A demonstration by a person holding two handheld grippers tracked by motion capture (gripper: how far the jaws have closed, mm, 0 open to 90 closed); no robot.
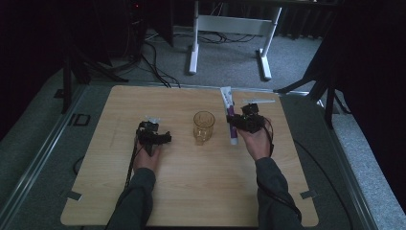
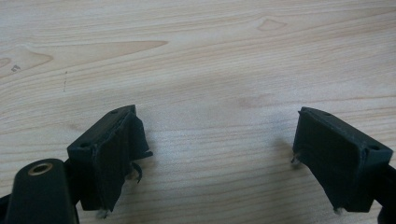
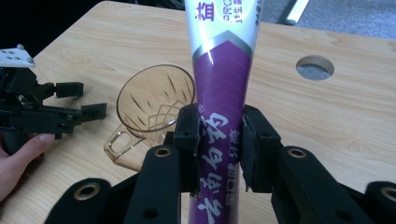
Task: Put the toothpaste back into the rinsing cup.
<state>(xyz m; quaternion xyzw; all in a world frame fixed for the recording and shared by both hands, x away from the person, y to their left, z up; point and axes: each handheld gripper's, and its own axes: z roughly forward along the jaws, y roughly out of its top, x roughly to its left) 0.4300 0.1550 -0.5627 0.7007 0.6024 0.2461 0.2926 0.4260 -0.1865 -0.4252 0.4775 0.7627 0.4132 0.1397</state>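
Purple-and-white tube sits pinched between the jaws of the right tongs, which press on its purple part from both sides; in the right gripper view it runs straight up the middle of the frame, long axis along the jaws, white end toward the top edge. In the high view the same tube slants from centre-right up toward the upper middle, held at the right tongs, its lower end touching or just above the counter; which of the two cannot be told.

Just left of the tube stands the glass mug, amber-tinted, upright, mouth open, handle toward the lower edge of the frame. In the right gripper view the mug lies left of and just beyond the pinched tube, close beside it.

Left tongs rest left of the mug, near but apart; in their own view the left tongs are spread wide over bare wood, holding nothing.

Judging from this, the right hand is the nearer one, and the coming move likely turns on swinging the tube leftward over the mug's mouth.
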